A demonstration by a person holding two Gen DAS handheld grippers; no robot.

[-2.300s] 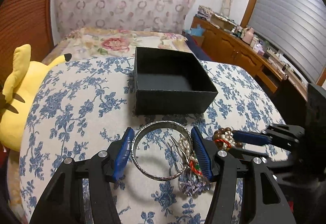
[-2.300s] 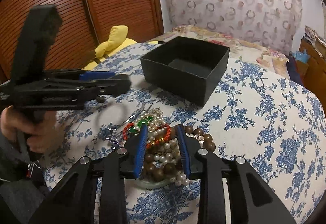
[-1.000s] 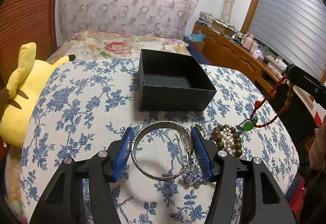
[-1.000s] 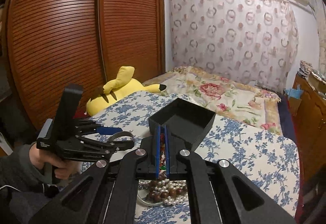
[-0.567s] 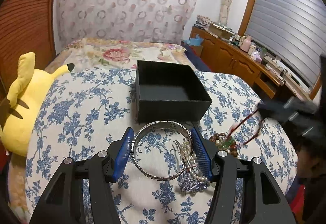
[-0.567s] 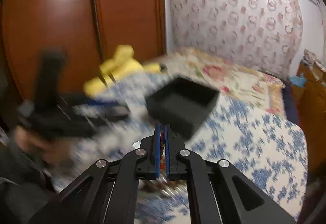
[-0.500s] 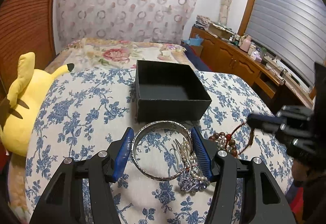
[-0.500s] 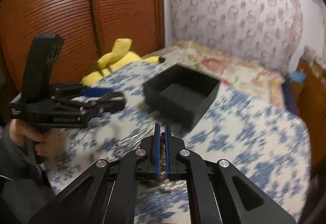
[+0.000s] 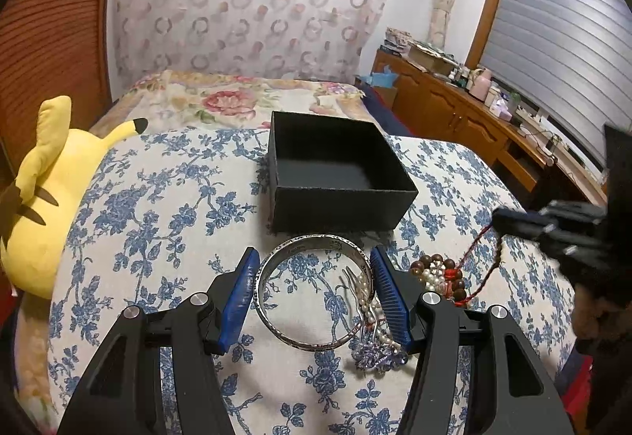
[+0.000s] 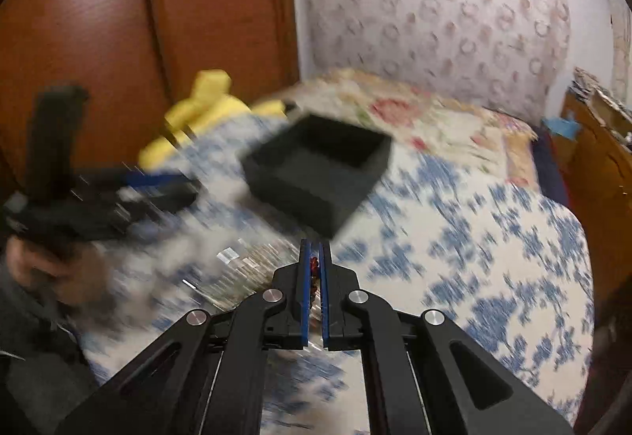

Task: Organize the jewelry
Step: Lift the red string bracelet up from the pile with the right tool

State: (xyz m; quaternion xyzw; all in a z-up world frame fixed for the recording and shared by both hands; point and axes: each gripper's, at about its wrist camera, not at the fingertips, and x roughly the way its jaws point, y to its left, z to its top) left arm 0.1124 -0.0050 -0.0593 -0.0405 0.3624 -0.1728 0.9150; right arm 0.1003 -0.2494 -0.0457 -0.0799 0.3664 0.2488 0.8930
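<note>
With our right gripper (image 10: 313,269) clamped on the red cord (image 9: 480,237) and our left gripper (image 9: 314,292) open around the bangle (image 9: 312,290) near the bed's front edge, the cord's trailing beads (image 9: 436,273) may snag before reaching the box (image 9: 339,206).

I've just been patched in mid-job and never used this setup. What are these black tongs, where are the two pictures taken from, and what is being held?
No robot here: a person holds one hand-held tool in each hand, each with a camera looking along its fingers. The left view shows the left tongs open around a silver metal bangle on the blue-flowered cloth, near an open black square box and a heap of pearl and brown beads. The blurred right view shows the right tongs shut on a red cord bracelet.
</note>
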